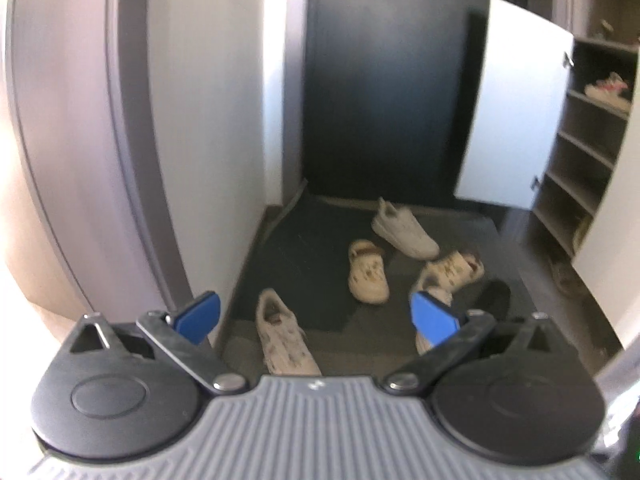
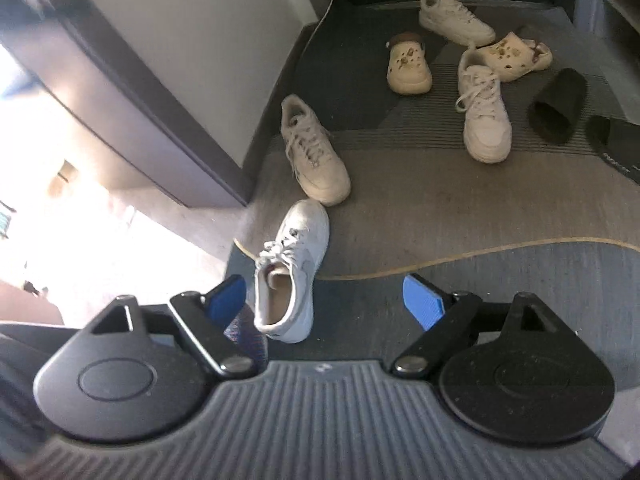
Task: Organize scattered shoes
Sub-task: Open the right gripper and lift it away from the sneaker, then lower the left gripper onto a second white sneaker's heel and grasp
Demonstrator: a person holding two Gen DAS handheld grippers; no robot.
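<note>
Beside right hand-held gripper (image 2: pixel 324 300), white sneaker (image 2: pixel 290 272)

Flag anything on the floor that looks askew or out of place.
Shoes lie scattered on the mat, pairs split and pointing different ways. One cream clog lies tipped on its side against a white sneaker; a black slide sits askew. The cabinet door hangs open.
</note>
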